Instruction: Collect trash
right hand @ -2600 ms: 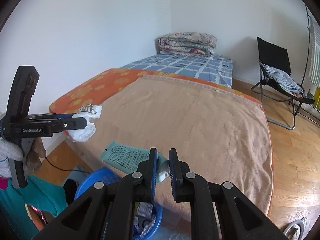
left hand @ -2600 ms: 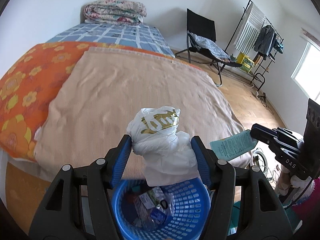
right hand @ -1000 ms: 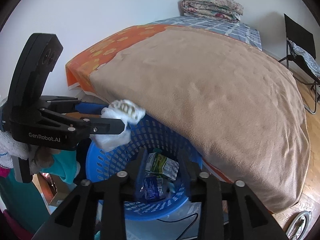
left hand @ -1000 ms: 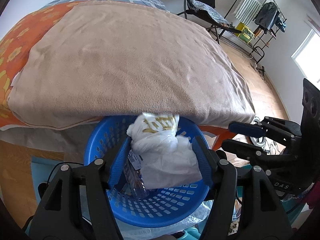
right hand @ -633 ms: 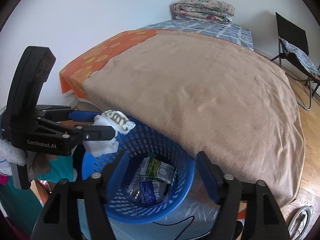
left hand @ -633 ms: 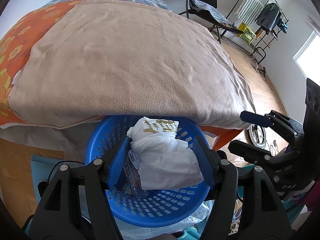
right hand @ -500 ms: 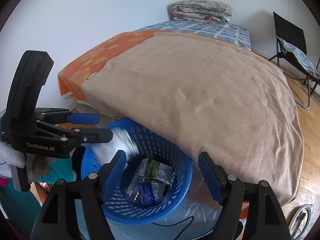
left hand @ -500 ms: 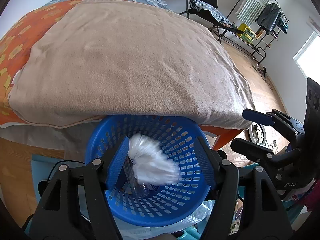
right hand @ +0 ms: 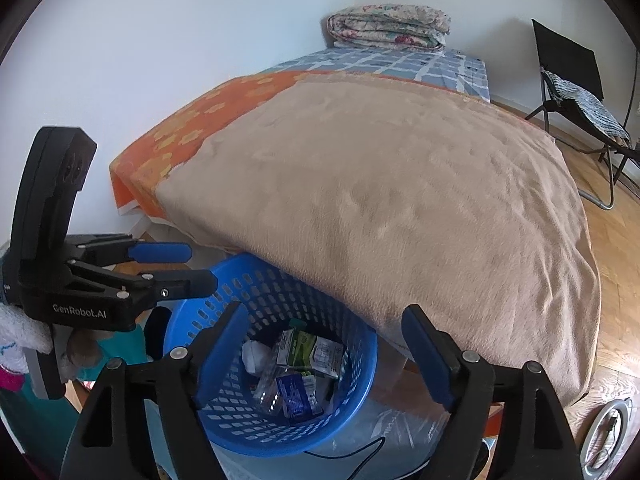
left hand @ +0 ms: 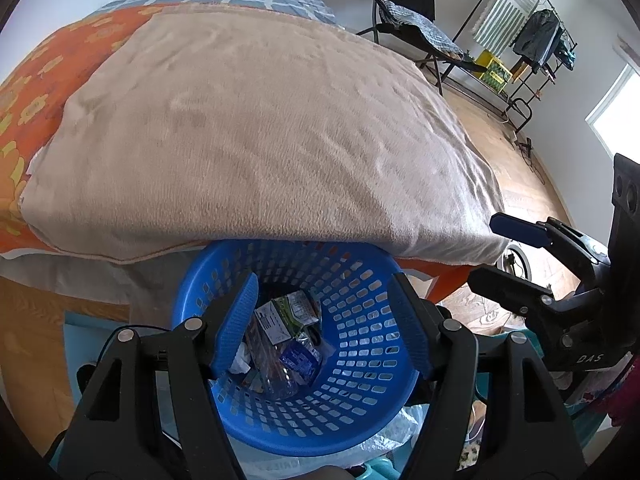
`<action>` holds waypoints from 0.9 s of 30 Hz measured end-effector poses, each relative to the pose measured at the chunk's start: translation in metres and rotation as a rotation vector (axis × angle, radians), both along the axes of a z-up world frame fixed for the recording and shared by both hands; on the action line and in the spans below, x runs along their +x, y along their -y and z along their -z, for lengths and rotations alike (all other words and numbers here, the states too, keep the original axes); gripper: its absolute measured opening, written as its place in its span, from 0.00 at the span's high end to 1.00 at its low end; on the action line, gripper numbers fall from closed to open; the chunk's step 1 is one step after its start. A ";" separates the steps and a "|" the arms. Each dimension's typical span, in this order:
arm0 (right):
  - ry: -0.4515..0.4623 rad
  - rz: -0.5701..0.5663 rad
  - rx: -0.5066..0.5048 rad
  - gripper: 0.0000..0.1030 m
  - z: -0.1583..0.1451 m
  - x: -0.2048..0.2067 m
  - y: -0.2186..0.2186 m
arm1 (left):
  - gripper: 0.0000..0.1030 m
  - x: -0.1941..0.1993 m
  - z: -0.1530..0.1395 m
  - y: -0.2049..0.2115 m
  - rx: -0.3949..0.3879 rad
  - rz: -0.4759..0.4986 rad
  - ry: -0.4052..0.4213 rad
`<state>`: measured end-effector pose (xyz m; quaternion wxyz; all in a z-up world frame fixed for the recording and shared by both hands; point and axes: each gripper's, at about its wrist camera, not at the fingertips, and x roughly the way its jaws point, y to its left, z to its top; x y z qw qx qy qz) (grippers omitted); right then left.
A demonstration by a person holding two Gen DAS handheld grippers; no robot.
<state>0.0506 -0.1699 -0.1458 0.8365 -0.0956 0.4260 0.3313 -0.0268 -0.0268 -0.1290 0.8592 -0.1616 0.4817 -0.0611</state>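
A blue perforated basket (left hand: pixel 360 420) stands on the floor against the bed's foot. My left gripper (left hand: pixel 322 284) hovers over its mouth, open, with nothing between its fingers. Inside lie a green carton (left hand: pixel 296 308), a clear bottle with a blue label (left hand: pixel 296 360) and a white plastic bag (left hand: pixel 240 360) at the left wall. My right gripper (right hand: pixel 325 312) is above the same basket (right hand: pixel 348 412), its jaws opening and empty. That view shows the white bag (right hand: pixel 256 354) and carton (right hand: pixel 312 348) down inside, and the left gripper (right hand: pixel 198 266) at the left. The right gripper (left hand: pixel 486 248) shows at the right edge.
The bed's tan blanket (left hand: pixel 260 140) overhangs the basket's far rim, over an orange flowered sheet (right hand: pixel 192 132). A folded quilt (right hand: pixel 388 26) lies at the head. A black chair (right hand: pixel 572 76) and a clothes rack (left hand: pixel 532 40) stand on the wooden floor. Clear plastic (right hand: pixel 400 428) lies under the basket.
The white plastic bag left my left gripper and dropped into the basket. The right gripper's jaws spread wide apart; the teal tube it held earlier is gone from them.
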 end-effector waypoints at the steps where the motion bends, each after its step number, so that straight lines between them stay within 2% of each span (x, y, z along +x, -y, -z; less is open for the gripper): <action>1: 0.005 0.005 0.005 0.19 -0.002 0.001 0.001 | 0.33 0.000 -0.002 0.000 0.003 -0.002 0.007; 8: 0.024 0.037 0.052 0.19 -0.020 0.011 0.005 | 0.33 0.008 -0.021 -0.004 0.006 -0.019 0.053; 15: 0.081 0.064 0.095 0.15 -0.047 0.019 0.006 | 0.33 0.019 -0.058 -0.005 0.045 -0.024 0.151; 17: 0.098 0.077 0.114 0.09 -0.055 0.021 0.009 | 0.29 0.022 -0.071 -0.004 0.062 -0.022 0.188; 19: 0.114 0.090 0.129 0.08 -0.061 0.024 0.011 | 0.20 0.025 -0.082 -0.005 0.072 -0.030 0.224; 25: 0.148 0.123 0.168 0.08 -0.081 0.032 0.018 | 0.20 0.037 -0.111 -0.007 0.100 -0.036 0.300; 27: 0.163 0.132 0.171 0.04 -0.086 0.034 0.019 | 0.19 0.040 -0.117 -0.009 0.103 -0.039 0.312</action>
